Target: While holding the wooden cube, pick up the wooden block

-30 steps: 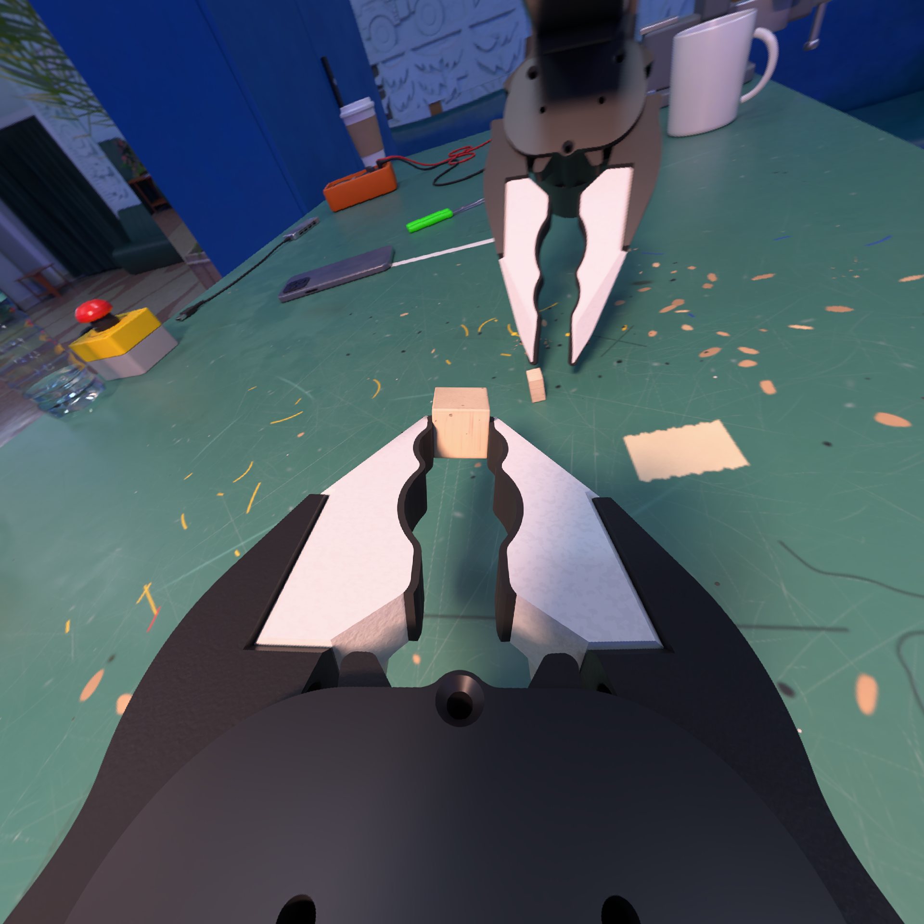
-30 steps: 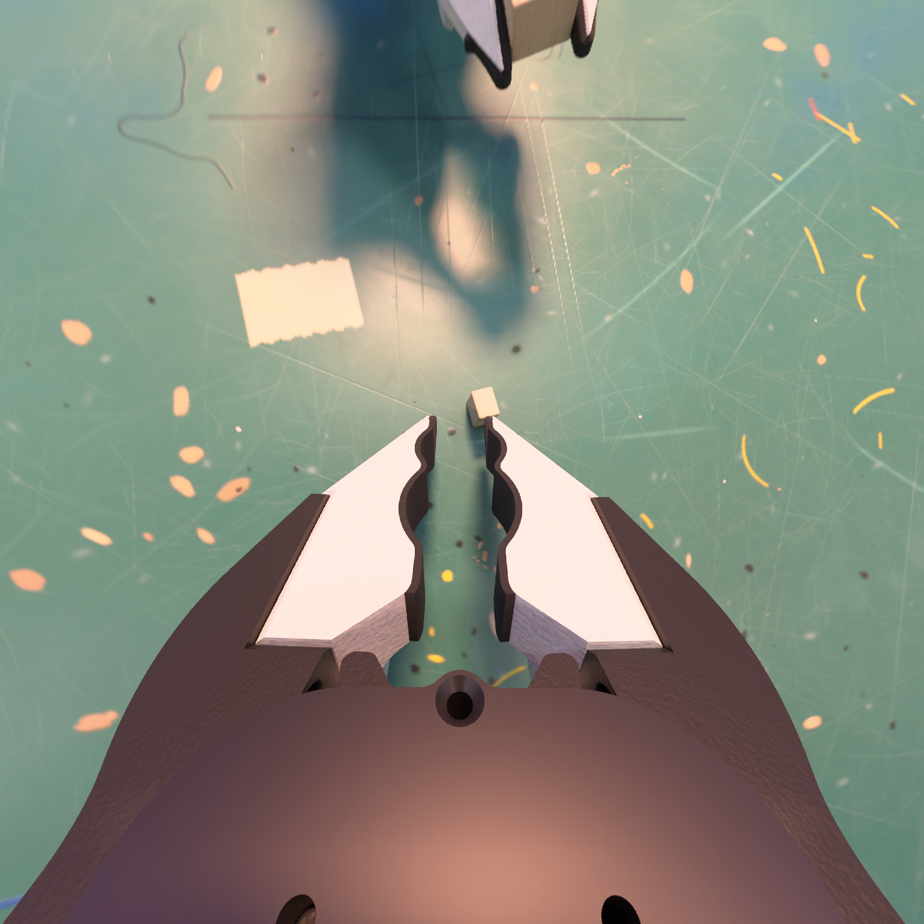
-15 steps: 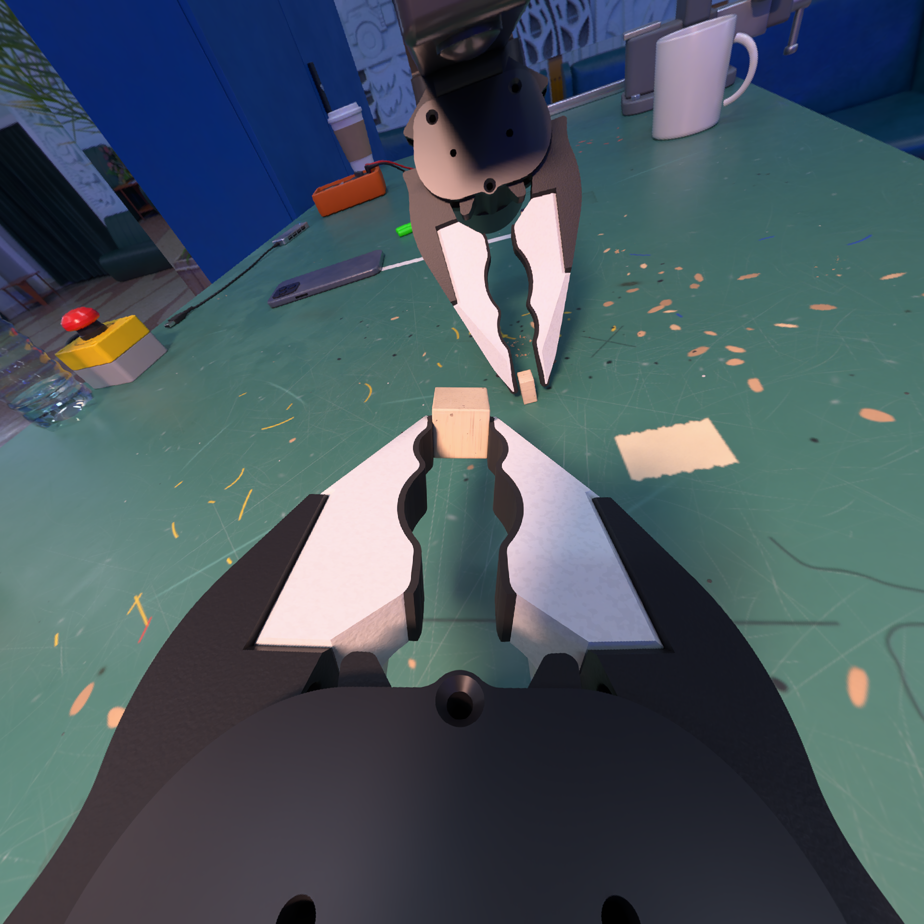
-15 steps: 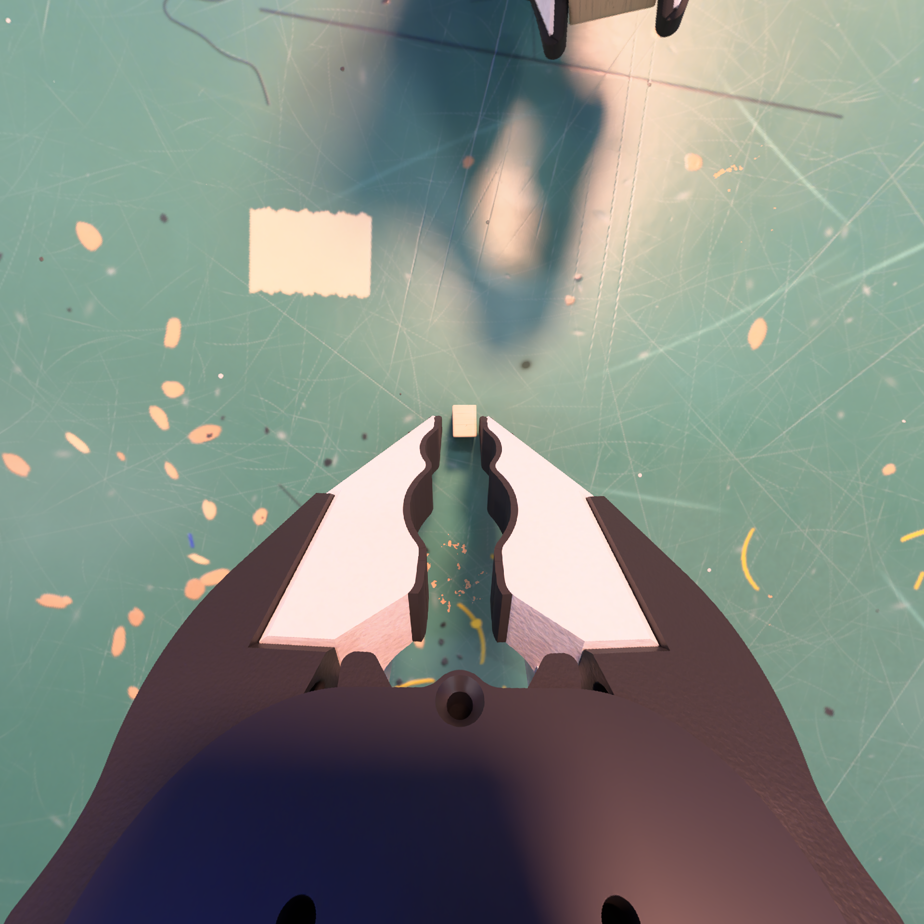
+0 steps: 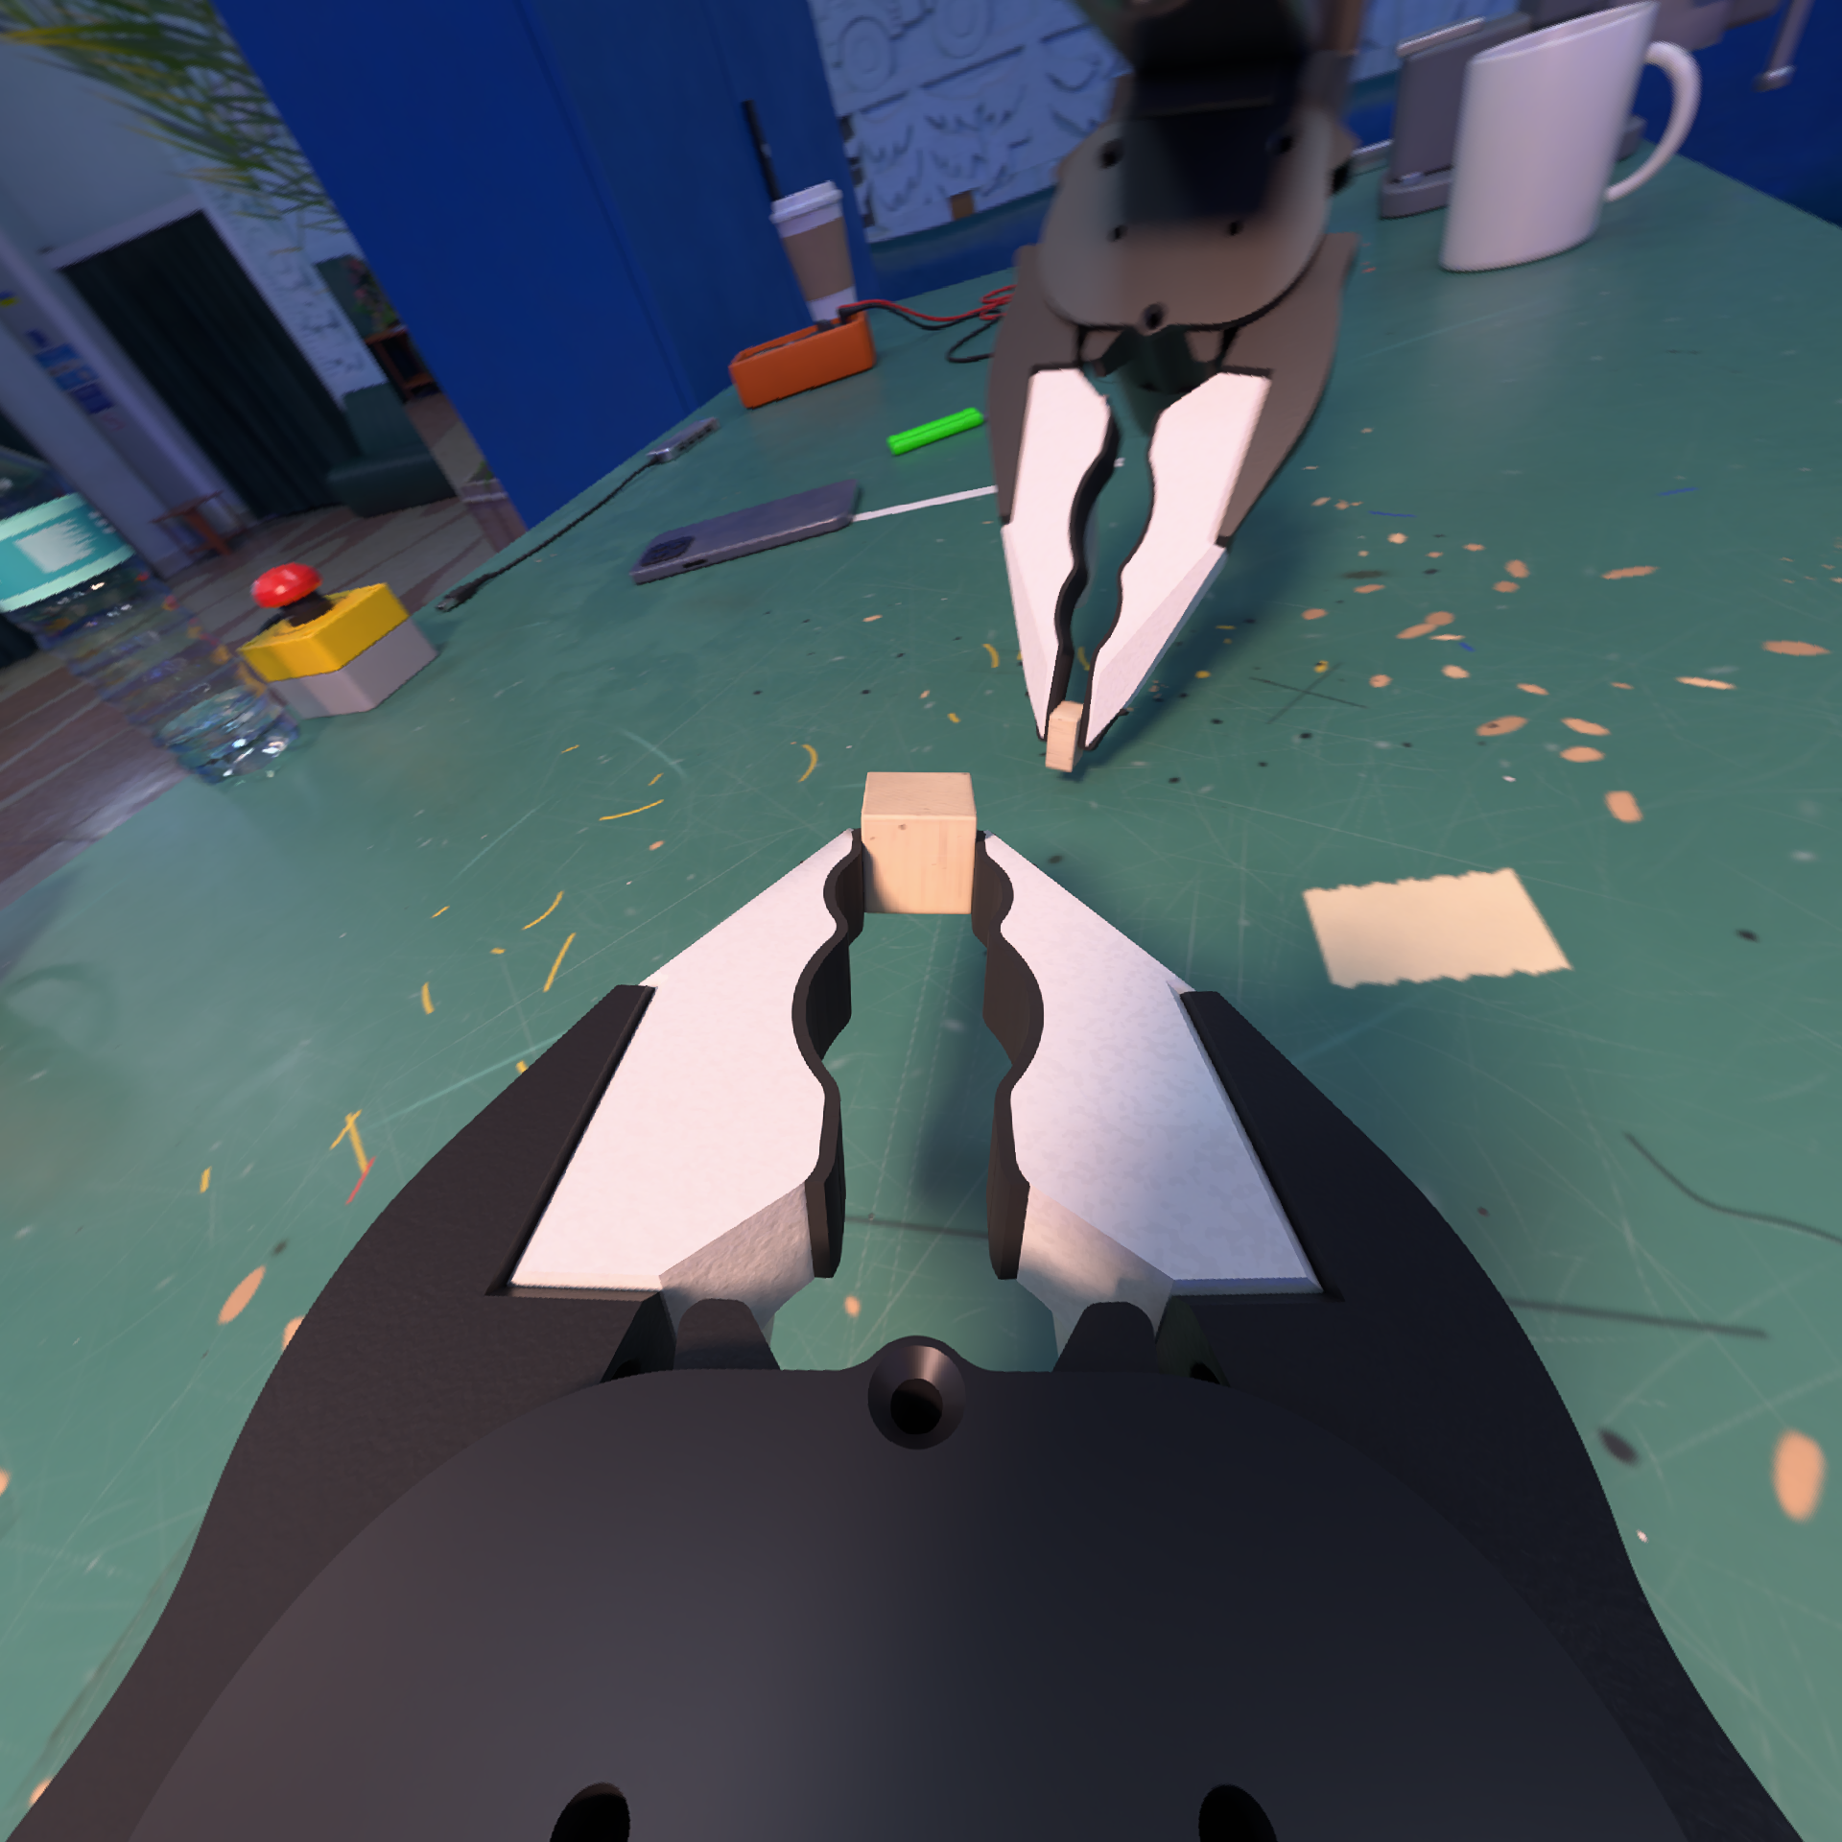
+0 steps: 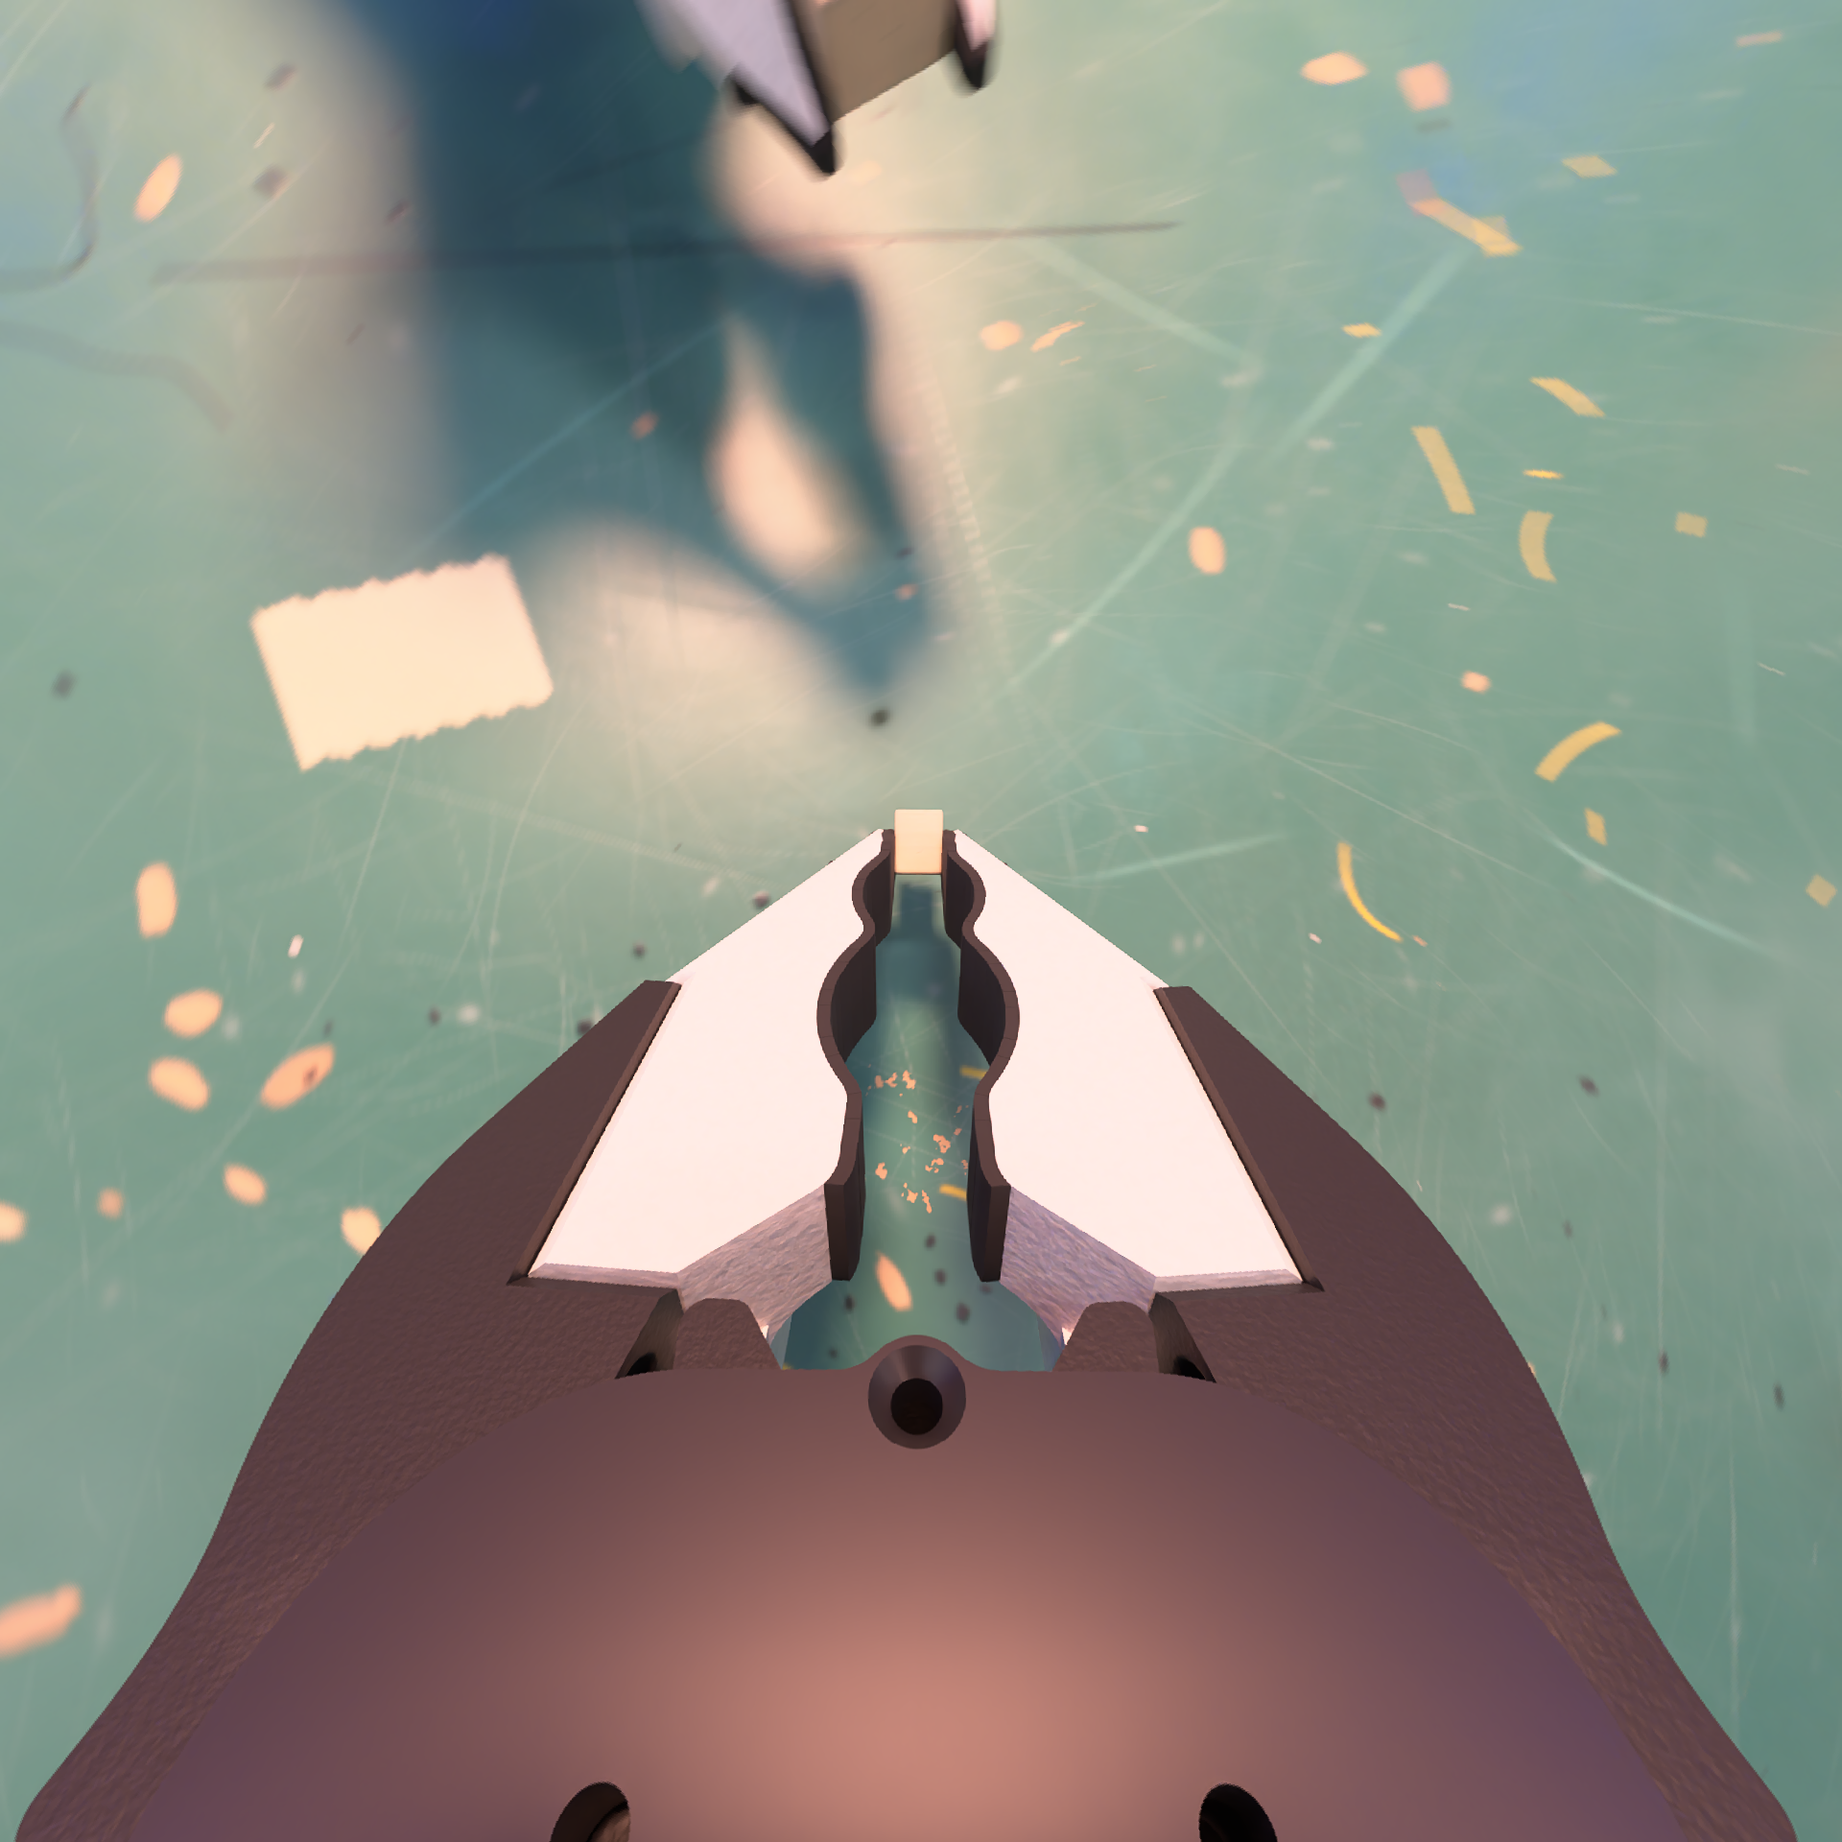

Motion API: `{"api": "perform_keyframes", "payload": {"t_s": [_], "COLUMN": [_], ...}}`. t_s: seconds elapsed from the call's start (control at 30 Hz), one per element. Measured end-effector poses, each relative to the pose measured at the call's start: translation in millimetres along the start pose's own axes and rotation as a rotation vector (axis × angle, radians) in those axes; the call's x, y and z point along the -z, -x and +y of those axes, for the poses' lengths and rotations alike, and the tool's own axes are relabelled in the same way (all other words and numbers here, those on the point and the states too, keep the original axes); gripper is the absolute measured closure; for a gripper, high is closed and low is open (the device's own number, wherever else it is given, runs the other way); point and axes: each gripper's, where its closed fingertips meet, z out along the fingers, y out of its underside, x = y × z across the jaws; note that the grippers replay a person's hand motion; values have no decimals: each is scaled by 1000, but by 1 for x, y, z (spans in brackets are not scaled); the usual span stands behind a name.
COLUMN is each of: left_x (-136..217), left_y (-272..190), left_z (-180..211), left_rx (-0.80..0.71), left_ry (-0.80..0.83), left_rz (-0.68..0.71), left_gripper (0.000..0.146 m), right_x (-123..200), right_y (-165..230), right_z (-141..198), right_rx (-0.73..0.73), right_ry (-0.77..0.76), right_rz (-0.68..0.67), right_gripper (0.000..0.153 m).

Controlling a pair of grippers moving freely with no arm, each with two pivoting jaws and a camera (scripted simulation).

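The left hand-held gripper (image 5: pixel 917 847) is closed on the wooden cube (image 5: pixel 917 842), pinching it between its fingertips above the green bench (image 5: pixel 598 758). Just beyond it, the right hand-held gripper (image 6: pixel 918 845) points steeply down, its tips nearly together and clamped on the small wooden block (image 6: pixel 918 842), which sits at the bench surface. A pale paper scrap (image 5: pixel 1435 927) lies nearby.

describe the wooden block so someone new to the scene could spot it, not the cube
Start at the white mug at the far edge of the green table, then follow the right gripper down to its fingertips. The wooden block is the pale sliver pinched there, far smaller and narrower than the wooden cube in the left gripper.
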Motion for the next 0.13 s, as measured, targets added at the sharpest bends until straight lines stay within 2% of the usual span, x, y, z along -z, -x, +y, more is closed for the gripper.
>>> {"api": "perform_keyframes", "payload": {"t_s": [0.13], "left_x": [1], "left_y": [12], "left_z": [2], "left_rx": [26], "left_ry": [13], "left_rz": [-89], "left_gripper": [126], "right_x": [15], "right_y": [-18], "right_z": [-22], "right_rx": [-185], "right_ry": [-157], "right_rz": [239], "right_gripper": [144]}}
